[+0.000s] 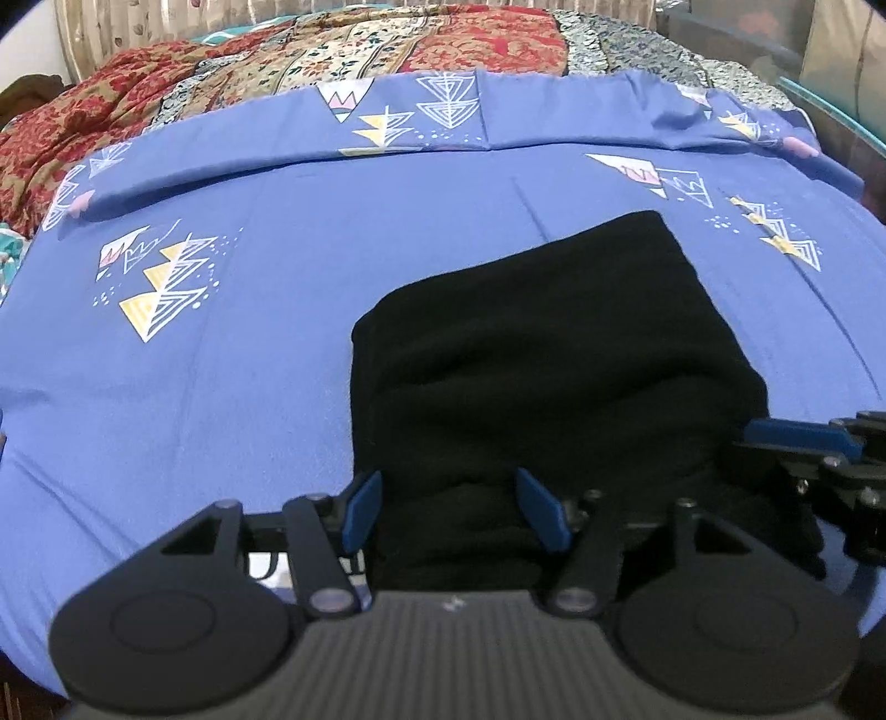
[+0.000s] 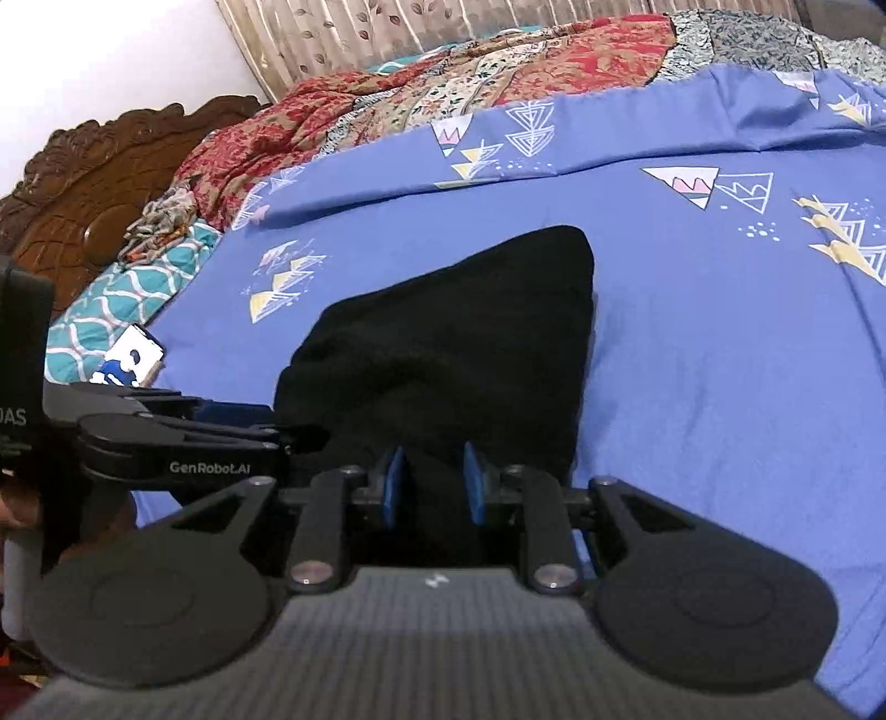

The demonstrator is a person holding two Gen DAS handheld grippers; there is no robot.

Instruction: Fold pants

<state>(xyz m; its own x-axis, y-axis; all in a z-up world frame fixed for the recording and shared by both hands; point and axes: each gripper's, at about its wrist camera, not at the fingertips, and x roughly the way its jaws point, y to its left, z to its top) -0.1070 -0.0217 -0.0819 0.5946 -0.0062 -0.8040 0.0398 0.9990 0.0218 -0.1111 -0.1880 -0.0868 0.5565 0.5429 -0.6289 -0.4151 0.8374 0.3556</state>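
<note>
Black fleecy pants [image 1: 542,354] lying folded on the blue bedsheet [image 1: 221,387], looking soft, floppy | left gripper [image 1: 455,512] gaping wide around the near hem | right wrist: right gripper [image 2: 433,483] pinching the near fold, bunching it; grabbing corners seems best

Blue patterned bedsheet [image 1: 277,387], red floral quilt [image 2: 387,111], carved wooden headboard [image 2: 83,183], beige leaf-print curtain [image 2: 360,39]

Blue patterned bedsheet [image 1: 277,387], red floral quilt [image 1: 470,44], carved wooden headboard [image 2: 94,188].
</note>
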